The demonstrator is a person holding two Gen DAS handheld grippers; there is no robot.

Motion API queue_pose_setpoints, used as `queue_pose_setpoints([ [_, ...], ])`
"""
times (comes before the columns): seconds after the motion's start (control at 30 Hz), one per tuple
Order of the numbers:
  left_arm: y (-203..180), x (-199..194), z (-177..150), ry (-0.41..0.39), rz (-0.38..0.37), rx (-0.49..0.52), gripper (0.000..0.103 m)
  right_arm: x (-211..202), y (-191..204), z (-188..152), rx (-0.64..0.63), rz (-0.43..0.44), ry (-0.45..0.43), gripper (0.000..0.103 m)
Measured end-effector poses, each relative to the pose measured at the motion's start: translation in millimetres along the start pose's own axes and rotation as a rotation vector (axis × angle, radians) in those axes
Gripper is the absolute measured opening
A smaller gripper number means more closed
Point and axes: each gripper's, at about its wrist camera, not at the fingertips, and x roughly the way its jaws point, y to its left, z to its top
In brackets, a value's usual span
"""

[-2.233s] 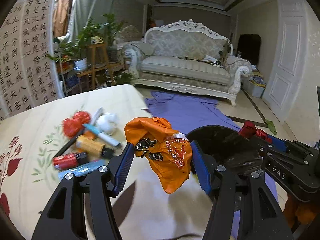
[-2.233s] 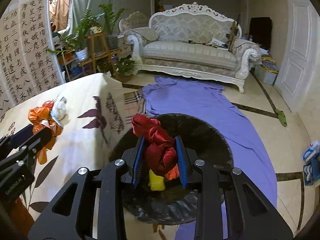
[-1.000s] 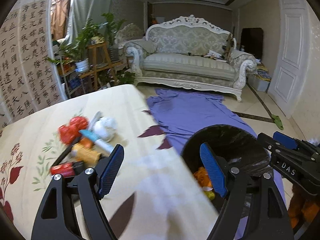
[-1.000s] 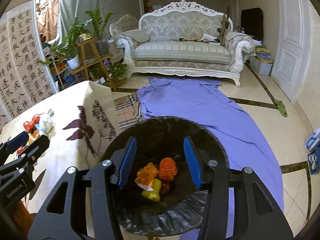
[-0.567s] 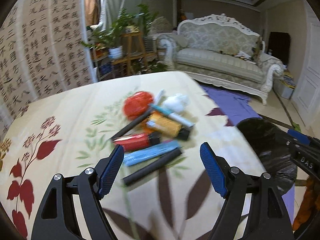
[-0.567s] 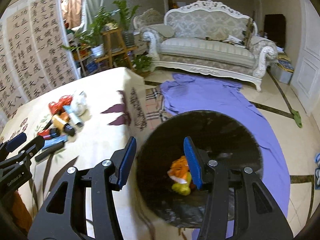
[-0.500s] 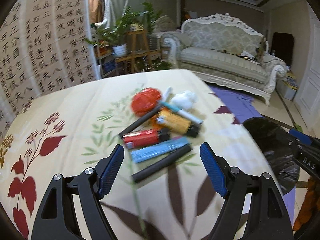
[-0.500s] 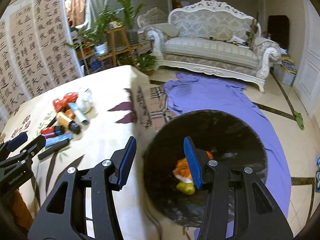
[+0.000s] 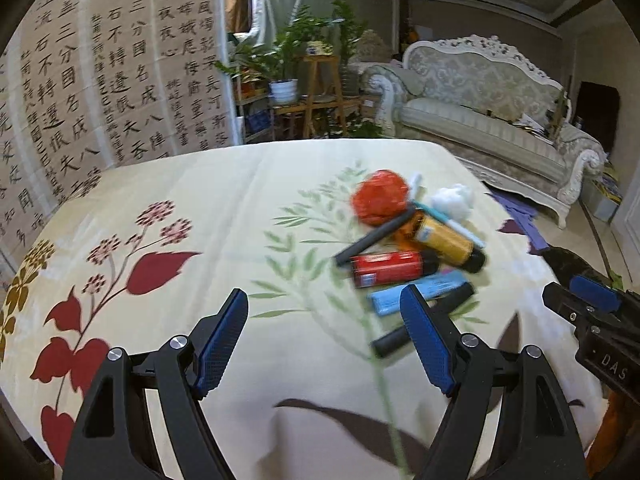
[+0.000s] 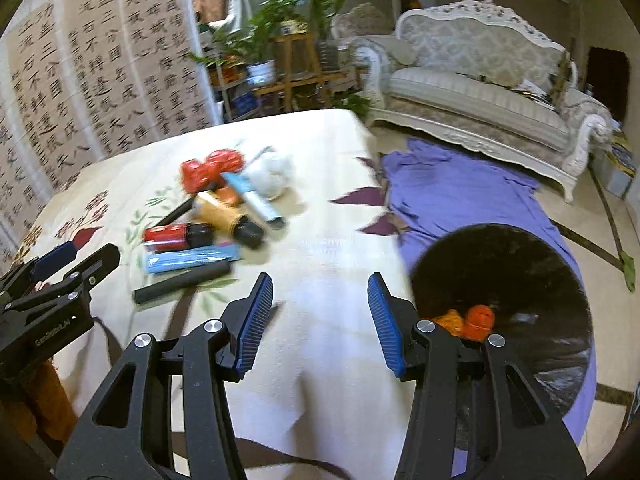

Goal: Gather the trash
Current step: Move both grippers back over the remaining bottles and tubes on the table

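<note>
A: Fingers, item one: left gripper (image 9: 324, 342), blue pads (image 9: 222, 340) spread wide, nothing between them; it hangs over the floral tablecloth (image 9: 192, 216). Item two?

B: Right gripper (image 10: 320, 320), blue pads (image 10: 254, 322) likewise wide apart and empty, above the cloth's near edge, with the bin just to its right.

A: Nearest trash to the left gripper?

B: A black stick (image 9: 420, 326), partly behind the right-hand finger, touching a light blue wrapper (image 9: 420, 290). Beyond those: a red tube with a black cap (image 9: 386, 268), a second black stick (image 9: 374, 236), a yellow-orange bottle with a black cap (image 9: 448, 242), a white-and-blue pen (image 9: 448, 222), a crumpled red wrapper (image 9: 380, 198) and a white paper wad (image 9: 454, 200). All lie in one touching heap on the table, right of centre.

A: Same heap from the right wrist?

B: Yes, up and to the left of the right gripper, between it and the left gripper's tip at the frame edge.

A: Container?

B: Black-lined trash bin (image 10: 520, 248) on the floor beside the table, standing on a purple cloth (image 10: 460, 184). Inside: orange wrappers (image 10: 468, 322) at the bottom.

A: Background?

B: White ornate sofa (image 10: 480, 92), potted plants (image 9: 304, 48) on wooden stands, calligraphy screen (image 9: 100, 68).
</note>
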Motion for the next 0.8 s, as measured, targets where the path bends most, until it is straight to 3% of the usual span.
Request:
queue_pose_setpoints([
  [0.43, 77.4, 0.1, -4.9, 0.005, 0.075, -0.099, 0.076, 25.4, 78.5, 10.5, -0.097, 0.071, 0.055, 0.049],
  [0.5, 83.7, 0.4, -5.5, 0.005, 0.076, -0.108, 0.076, 30.3, 86.7, 11.7, -0.106, 0.060, 0.062, 0.055],
  [0.8, 86.4, 0.7, -8.7, 0.006, 0.040, -0.119, 0.076, 40.5, 96.7, 3.3, -0.147, -0.040, 0.093, 0.058],
])
